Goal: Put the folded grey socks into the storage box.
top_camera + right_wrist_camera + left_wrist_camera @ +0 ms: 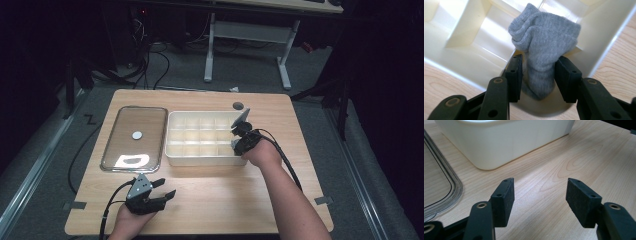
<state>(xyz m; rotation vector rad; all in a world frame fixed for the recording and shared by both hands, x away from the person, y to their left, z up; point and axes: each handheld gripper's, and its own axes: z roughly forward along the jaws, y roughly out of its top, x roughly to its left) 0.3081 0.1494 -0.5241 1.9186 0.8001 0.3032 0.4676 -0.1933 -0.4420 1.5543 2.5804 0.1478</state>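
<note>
1. Sock is the thing being handled: a grey one, bunched up, in the middle of the right gripper view. The right hand-held gripper has its two black jaws on either side of the sock's lower part and is clenched on it.
2. The sock stands up tall between the jaws. Its long way runs from the bottom of the frame toward the top, and its fat folded end sticks out above the jaws.
3. The sock hangs over a corner pocket of the cream box. Its low end dips into that pocket, and its top leans on a thin wall between pockets.
4. In the high view the right hand-held gripper sits at the right end of the cream box, in the middle of the frame. This hand is the one at the sock.
5. The left hand-held gripper is in the lower left of the high view, low over the bench, well apart from the sock. In its own view the left hand-held gripper is released, jaws wide, nothing between them.
6. A clear lid lies flat on the bench just left of the box.
7. My guess: the next move is letting the sock drop straight down into the pocket under it.
</note>
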